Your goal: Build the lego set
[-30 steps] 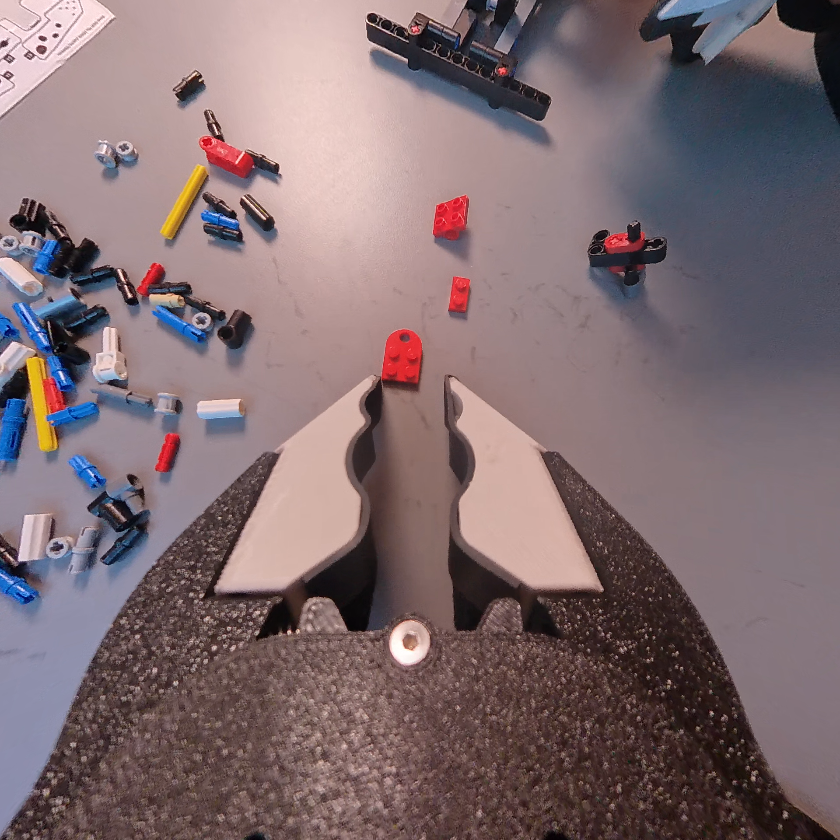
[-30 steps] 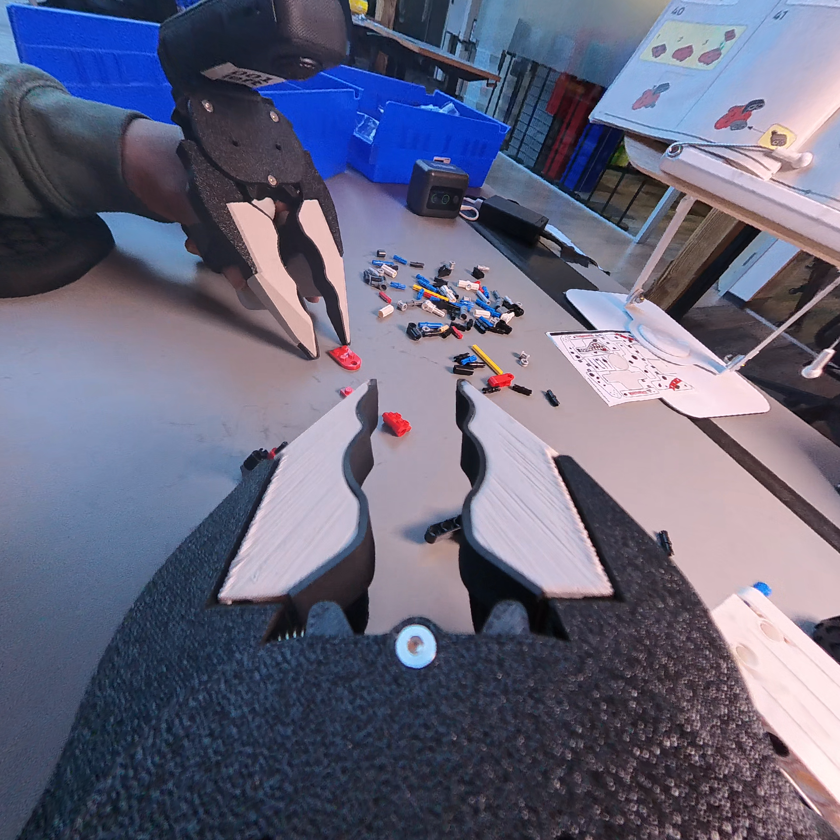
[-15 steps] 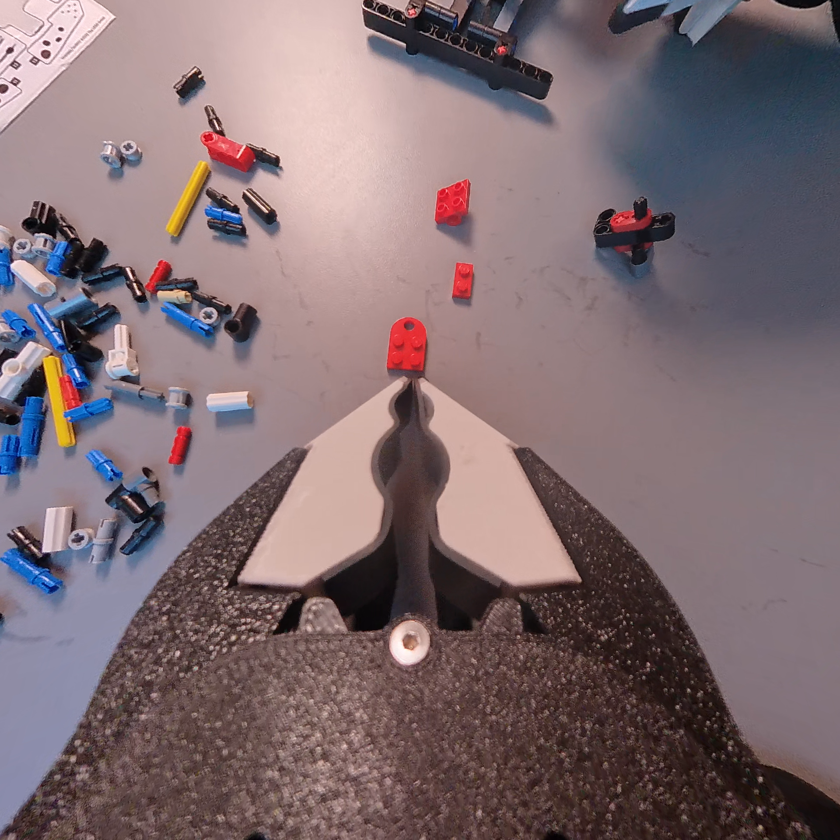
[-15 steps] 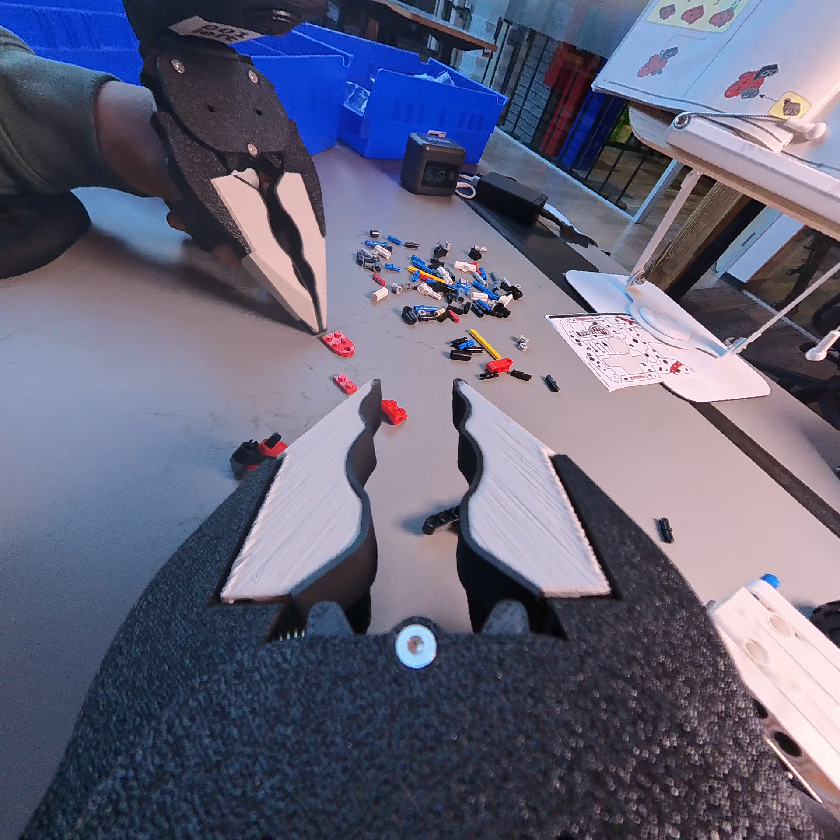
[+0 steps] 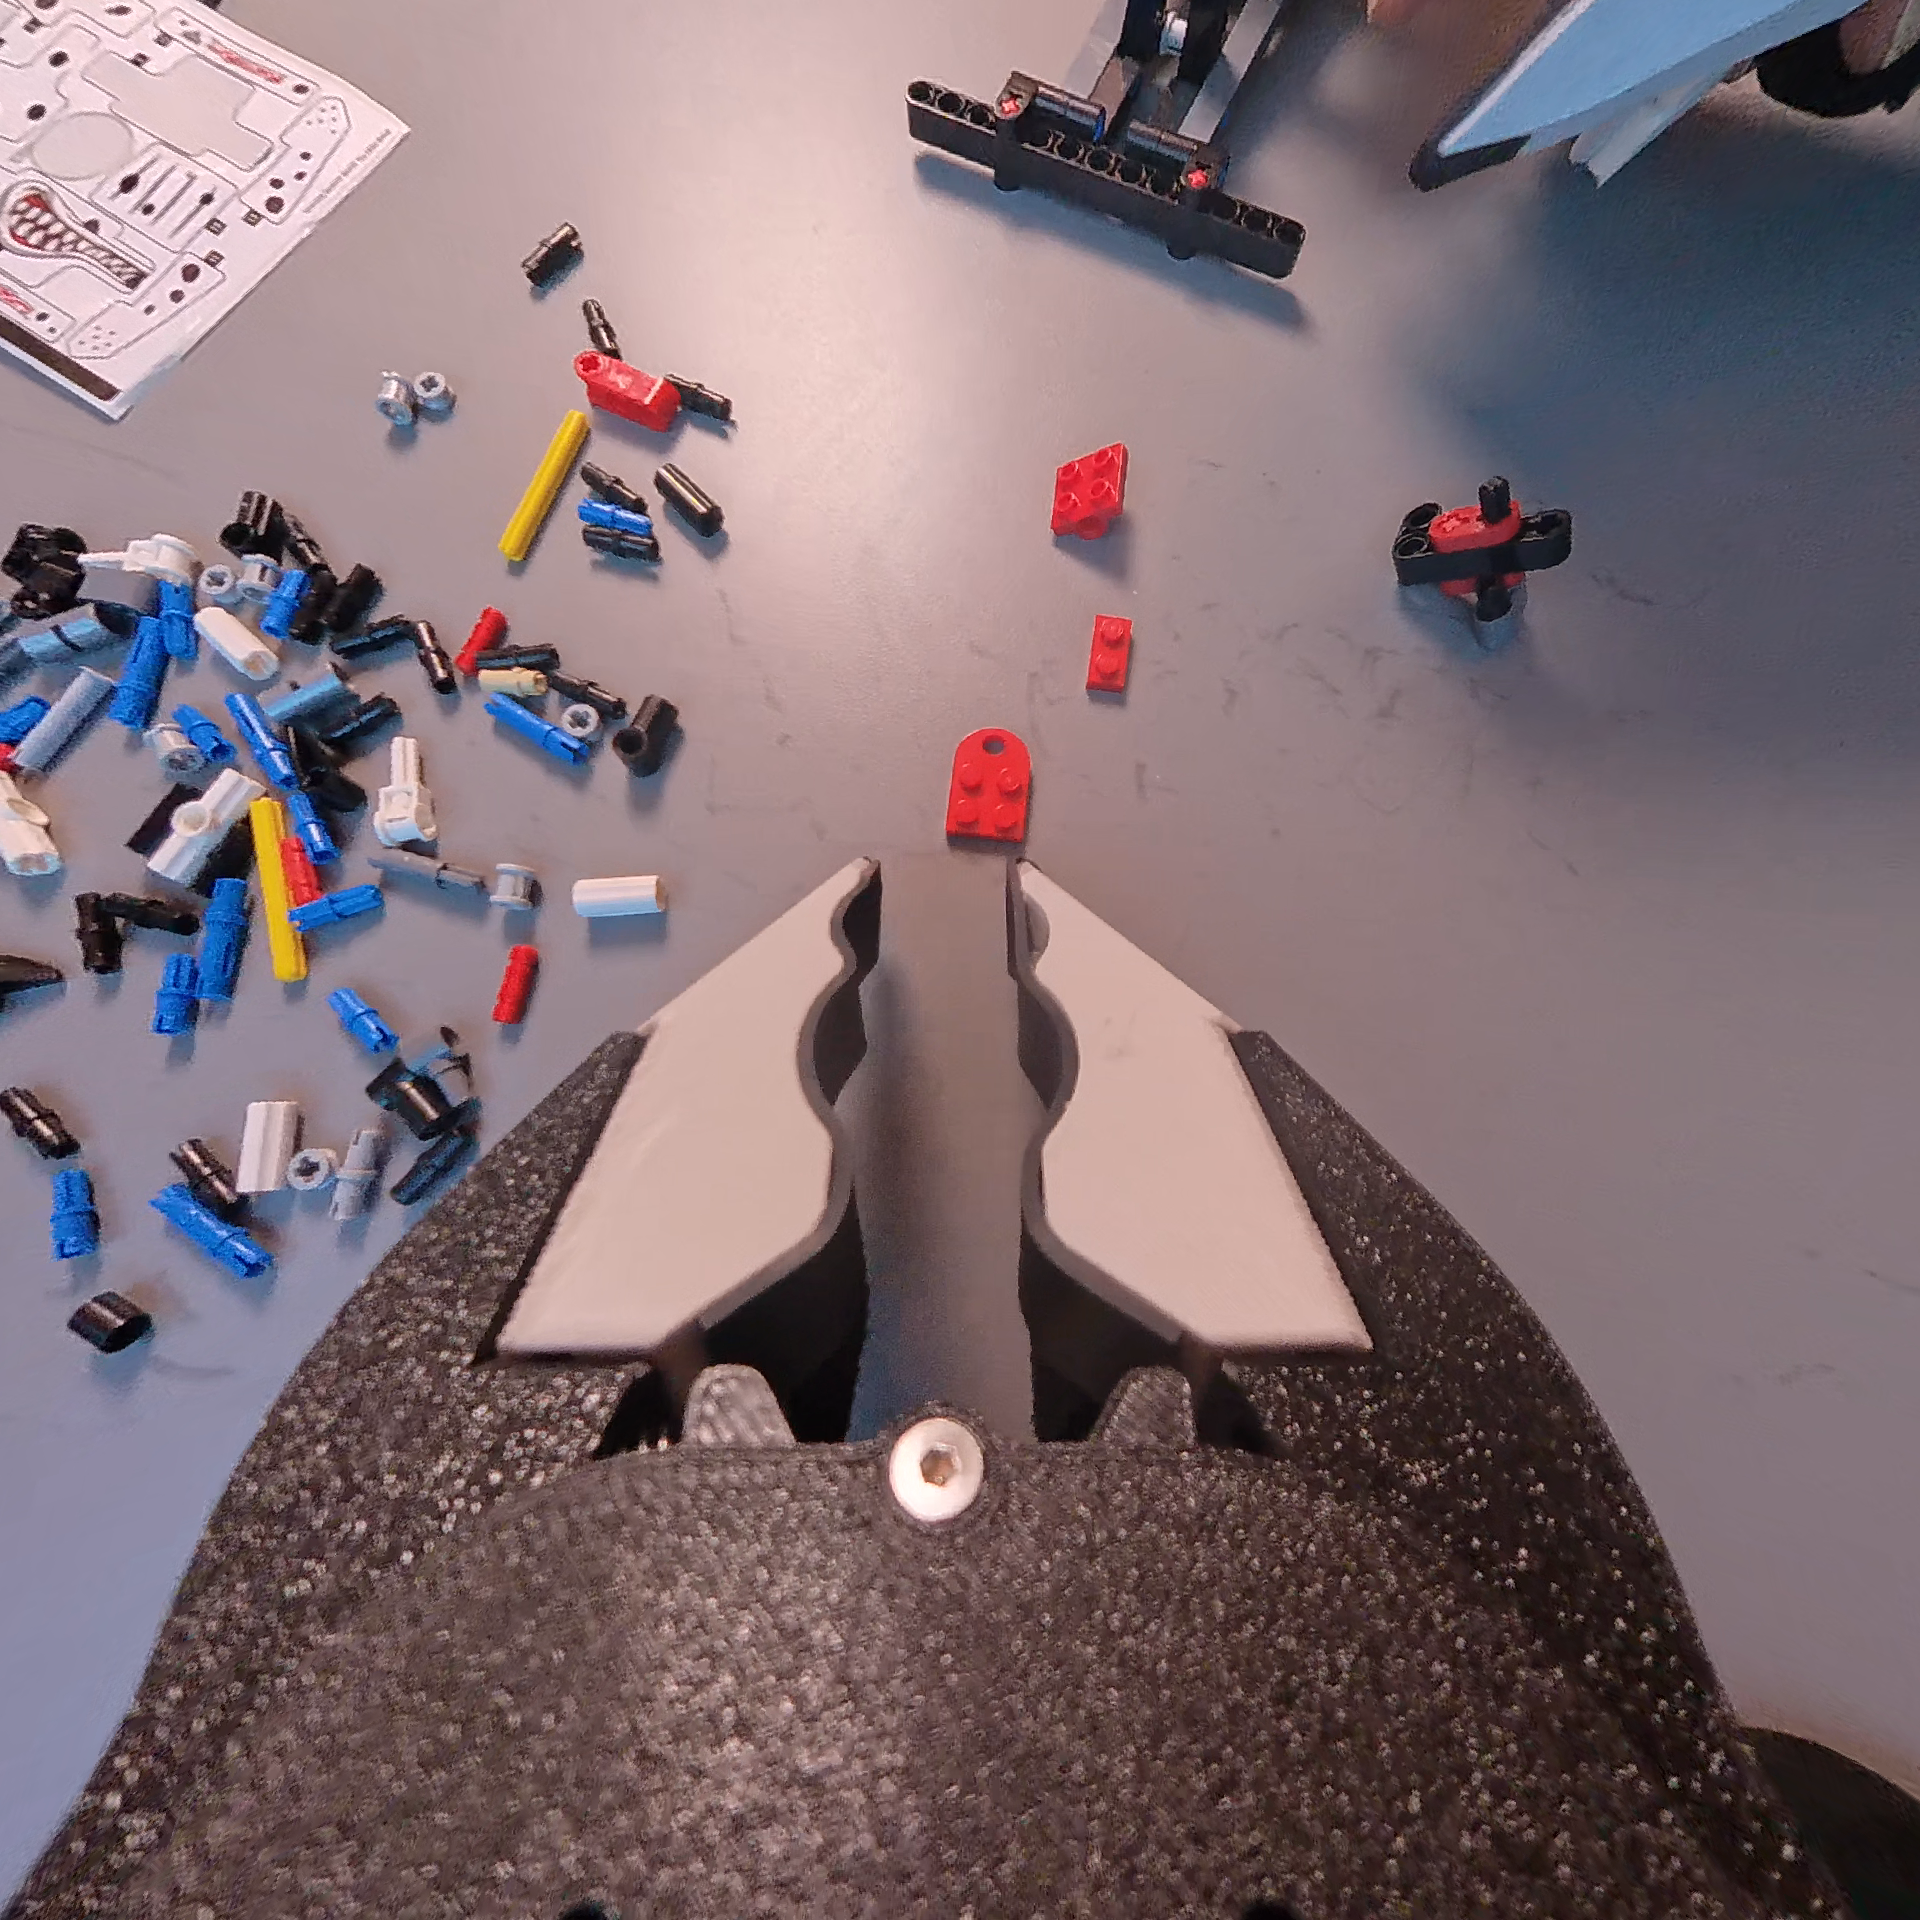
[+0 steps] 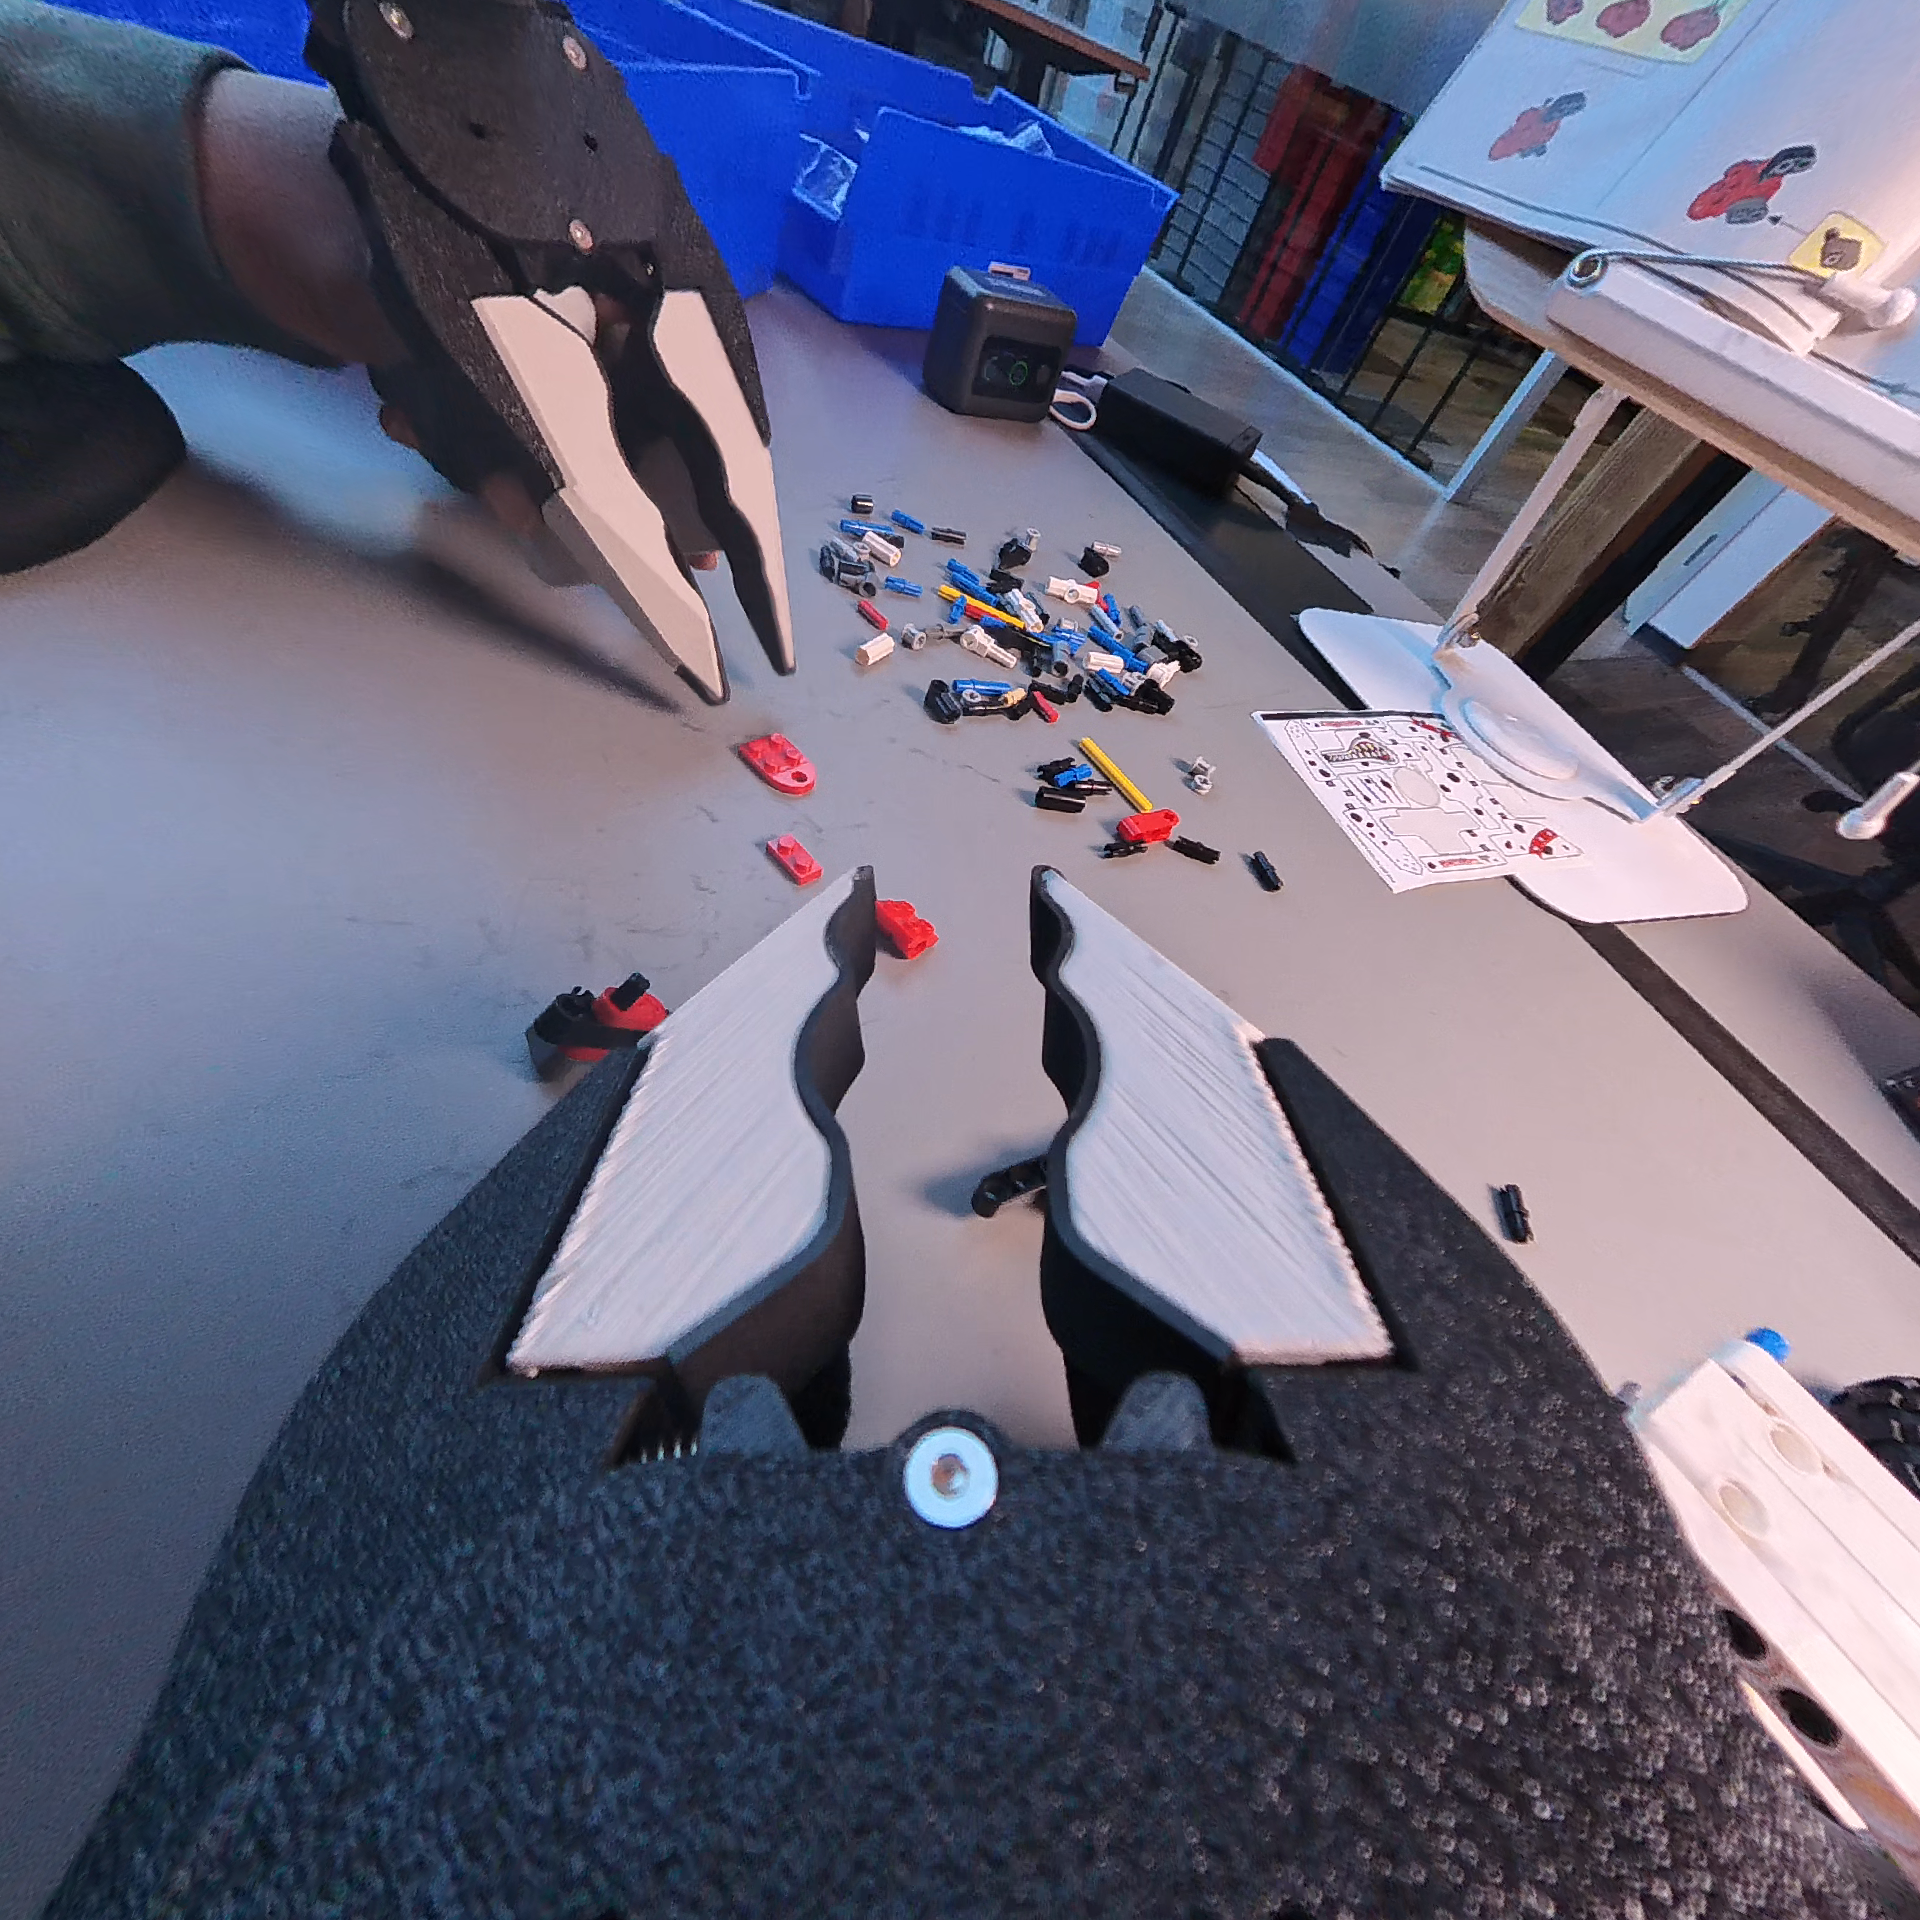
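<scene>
My left claw has reopened since 0.5 s ago, fingers spread, empty, tips just short of the red rounded plate flat on the grey table. Right claw spread too, holding nothing.

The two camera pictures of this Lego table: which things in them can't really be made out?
- Black beam assembly: left wrist view, its upper part cut off by the top edge.
- Red-and-black small assembly: right wrist view, partly hidden behind the right gripper and its fingers.
- White beam: right wrist view, cut off by the right edge.
- Loose pin pile: right wrist view, pieces too small to tell apart.
- Left gripper: right wrist view, blurred.
</scene>
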